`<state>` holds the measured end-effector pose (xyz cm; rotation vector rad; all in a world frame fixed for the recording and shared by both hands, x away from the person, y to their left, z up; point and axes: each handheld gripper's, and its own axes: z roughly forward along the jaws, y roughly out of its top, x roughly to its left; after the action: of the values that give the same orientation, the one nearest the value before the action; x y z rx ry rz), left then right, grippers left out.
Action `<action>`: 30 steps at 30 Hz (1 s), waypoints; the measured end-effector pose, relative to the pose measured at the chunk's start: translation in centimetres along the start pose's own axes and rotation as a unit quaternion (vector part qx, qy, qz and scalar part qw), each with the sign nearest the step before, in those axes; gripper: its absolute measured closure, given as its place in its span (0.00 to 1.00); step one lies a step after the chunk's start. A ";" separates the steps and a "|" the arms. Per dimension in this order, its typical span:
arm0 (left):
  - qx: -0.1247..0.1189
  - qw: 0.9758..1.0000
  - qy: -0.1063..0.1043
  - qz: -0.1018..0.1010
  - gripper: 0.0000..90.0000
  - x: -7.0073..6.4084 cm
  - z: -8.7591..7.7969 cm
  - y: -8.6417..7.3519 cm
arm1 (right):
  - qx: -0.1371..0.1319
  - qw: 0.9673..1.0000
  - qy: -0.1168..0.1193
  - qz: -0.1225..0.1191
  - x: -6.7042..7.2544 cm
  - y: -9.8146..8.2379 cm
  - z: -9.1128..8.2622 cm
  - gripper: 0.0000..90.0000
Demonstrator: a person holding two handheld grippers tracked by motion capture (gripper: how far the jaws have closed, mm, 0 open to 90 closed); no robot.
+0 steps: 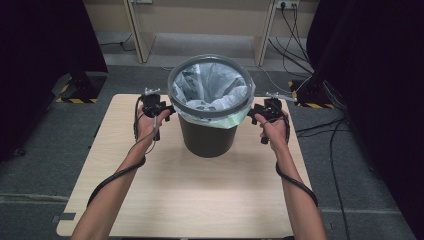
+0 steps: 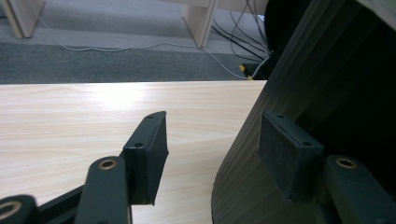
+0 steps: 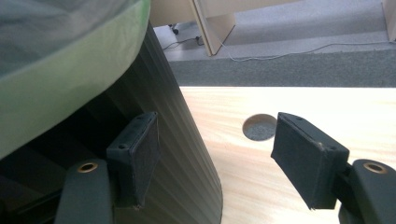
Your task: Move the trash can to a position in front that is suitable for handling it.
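a dark ribbed round plastic bin (image 1: 207, 132), lined with a crinkled translucent bag (image 1: 212, 85), stands mid pale woodgrain bench (image 1: 200, 200); left hand-held gripper (image 1: 159, 111) and right hand-held gripper (image 1: 261, 112) flank it, jaws apart.

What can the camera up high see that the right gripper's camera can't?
The high view takes in the bin's round rim, the crinkly clear bag inside, both hands with the left gripper and right gripper, and the whole table. The right gripper view adds a round hole in the tabletop and its own jaws standing apart. Both show the dark bin wall and the pale green bag edge.
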<state>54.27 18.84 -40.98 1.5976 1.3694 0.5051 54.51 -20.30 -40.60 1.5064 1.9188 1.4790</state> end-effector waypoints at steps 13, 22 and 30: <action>0.005 1.000 -0.011 0.013 0.35 -2.0 0.8 -0.4 | -0.013 1.000 -0.012 0.011 -2.1 -1.0 -2.7 0.29; 0.006 0.999 -0.030 0.012 0.21 -0.5 -0.7 -1.7 | -0.003 1.000 -0.023 0.008 -2.6 -1.5 -3.2 0.22; 0.010 0.999 -0.030 0.030 0.18 0.4 -2.5 -3.5 | -0.002 1.000 -0.010 0.014 -2.2 -1.8 -2.8 0.24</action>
<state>50.54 19.89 -42.86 1.6613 1.2884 0.4770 52.35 -23.52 -41.67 1.5472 1.8889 1.4726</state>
